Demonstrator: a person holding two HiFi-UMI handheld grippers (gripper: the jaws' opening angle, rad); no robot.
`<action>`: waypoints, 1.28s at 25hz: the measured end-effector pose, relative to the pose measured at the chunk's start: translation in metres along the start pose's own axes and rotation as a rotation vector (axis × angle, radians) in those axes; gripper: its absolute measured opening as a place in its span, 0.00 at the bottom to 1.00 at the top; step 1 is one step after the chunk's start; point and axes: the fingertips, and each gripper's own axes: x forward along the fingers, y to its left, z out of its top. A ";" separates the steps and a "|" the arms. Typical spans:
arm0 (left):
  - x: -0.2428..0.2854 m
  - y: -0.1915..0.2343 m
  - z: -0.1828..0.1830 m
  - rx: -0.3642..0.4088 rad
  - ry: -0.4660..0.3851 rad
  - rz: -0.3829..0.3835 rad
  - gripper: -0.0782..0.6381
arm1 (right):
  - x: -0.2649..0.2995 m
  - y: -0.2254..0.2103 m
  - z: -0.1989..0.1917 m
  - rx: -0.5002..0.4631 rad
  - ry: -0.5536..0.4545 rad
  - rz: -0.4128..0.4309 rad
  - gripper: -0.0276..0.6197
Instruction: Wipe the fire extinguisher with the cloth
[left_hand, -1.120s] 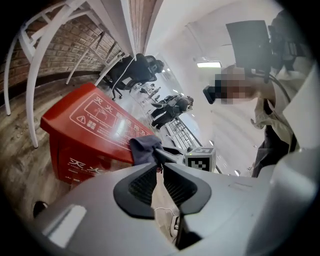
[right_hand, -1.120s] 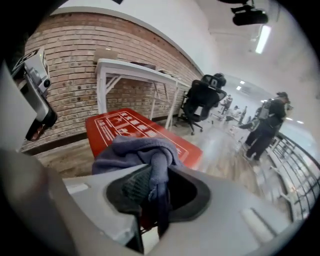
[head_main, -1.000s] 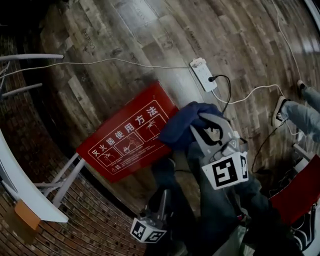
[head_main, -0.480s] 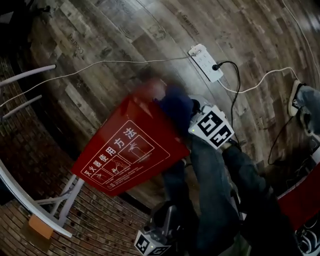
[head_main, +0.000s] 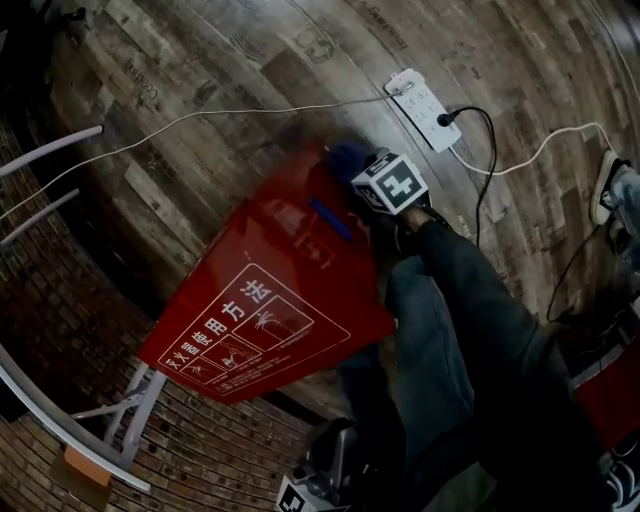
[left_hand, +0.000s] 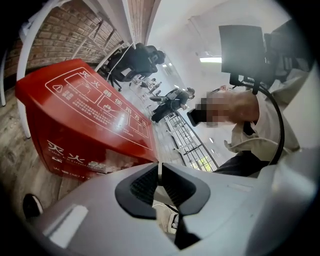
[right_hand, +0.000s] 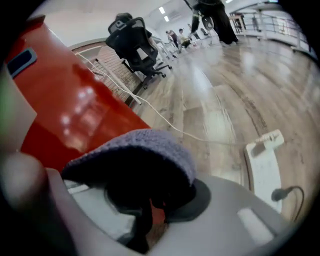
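Observation:
A red fire-extinguisher box (head_main: 260, 300) with white lettering on its slanted lid stands on the wooden floor, and the left gripper view shows the red box (left_hand: 85, 115) from the side. No extinguisher itself shows. My right gripper (head_main: 360, 170) is shut on a blue cloth (head_main: 346, 154) at the lid's far upper edge, beside a blue handle (head_main: 330, 218). In the right gripper view the cloth (right_hand: 135, 155) bulges over the right gripper (right_hand: 150, 200) against the red lid (right_hand: 75, 110). My left gripper (head_main: 335, 450) hangs low at the frame's bottom. The left gripper (left_hand: 159, 172) has just been closing and holds nothing.
A white power strip (head_main: 422, 96) with a black plug and cables lies on the floor beyond the box. A thin white cable (head_main: 200, 118) crosses the boards. A brick wall (head_main: 60, 290) and white metal legs (head_main: 120, 420) flank the box. A black office chair (right_hand: 135, 42) stands farther off.
My right gripper has gone down with the blue cloth and rolled, from in front of the lid to its far upper edge. The left gripper has slipped towards the picture's bottom edge.

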 end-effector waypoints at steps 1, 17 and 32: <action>0.001 0.001 0.000 0.001 -0.001 0.003 0.14 | -0.002 0.003 0.018 -0.025 -0.044 0.003 0.18; 0.018 0.029 0.002 0.029 0.004 0.158 0.11 | -0.176 0.115 0.029 -0.035 -0.232 0.295 0.17; -0.028 0.061 -0.004 -0.029 -0.002 0.268 0.11 | -0.285 0.175 0.023 -0.080 -0.405 0.256 0.17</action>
